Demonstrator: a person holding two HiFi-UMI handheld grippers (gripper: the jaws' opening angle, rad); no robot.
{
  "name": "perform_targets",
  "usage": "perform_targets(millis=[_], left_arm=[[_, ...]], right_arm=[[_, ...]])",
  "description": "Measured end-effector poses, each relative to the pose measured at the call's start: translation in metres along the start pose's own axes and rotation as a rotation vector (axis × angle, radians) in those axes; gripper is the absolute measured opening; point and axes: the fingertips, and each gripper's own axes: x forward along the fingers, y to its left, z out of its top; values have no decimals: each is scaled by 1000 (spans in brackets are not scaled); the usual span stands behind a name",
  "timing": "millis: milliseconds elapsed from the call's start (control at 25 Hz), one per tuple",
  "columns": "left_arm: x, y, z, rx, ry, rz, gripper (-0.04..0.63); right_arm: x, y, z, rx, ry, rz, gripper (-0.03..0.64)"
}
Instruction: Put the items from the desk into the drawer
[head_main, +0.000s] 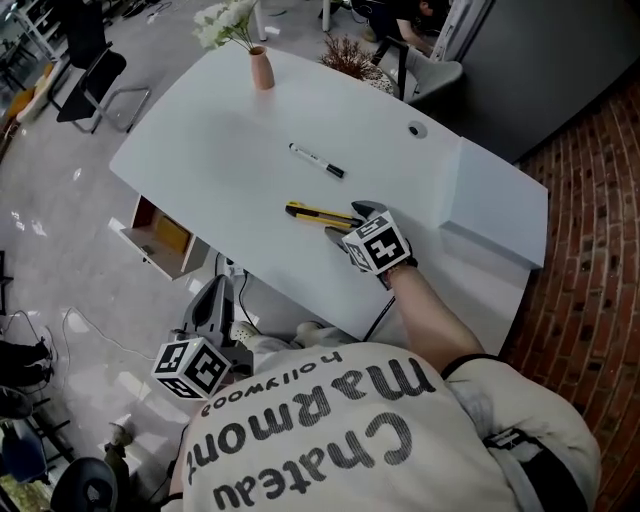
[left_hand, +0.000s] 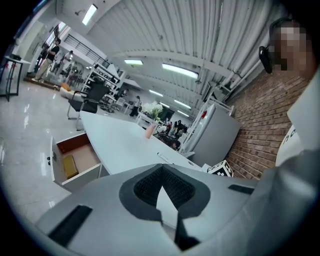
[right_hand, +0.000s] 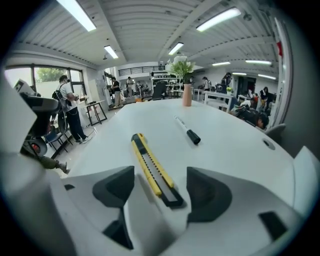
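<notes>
right gripper (right_hand: 157, 192): jaws wide apart, straddling the near black end of the utility knife (right_hand: 151, 167), not closed on it
left gripper (left_hand: 162, 189): jaws together, empty, off the counter (head_main: 220, 150) edge
utility knife: flat on counter, marker (head_main: 317, 160) beyond it
drawer (head_main: 158, 238): open, under counter's left side
handling: likely light, stiff, slick plastic, low profile; pinch across narrow sides, mid-body

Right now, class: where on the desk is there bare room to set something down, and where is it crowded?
Bare: the desk left of the marker, from vase to near edge; also right of the hole. Crowded: the middle, where knife and right gripper sit.
</notes>
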Motion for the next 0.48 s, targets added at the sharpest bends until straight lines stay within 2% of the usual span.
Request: perform_targets(millis=[120,480], left_arm=[[-5,7,0,-20,-12,22,2],[-8,13,-6,-49,-6,21,2]], right_arm=[[0,2,0,5,14,0,326],[-3,6,-2,43,55,-40,226]])
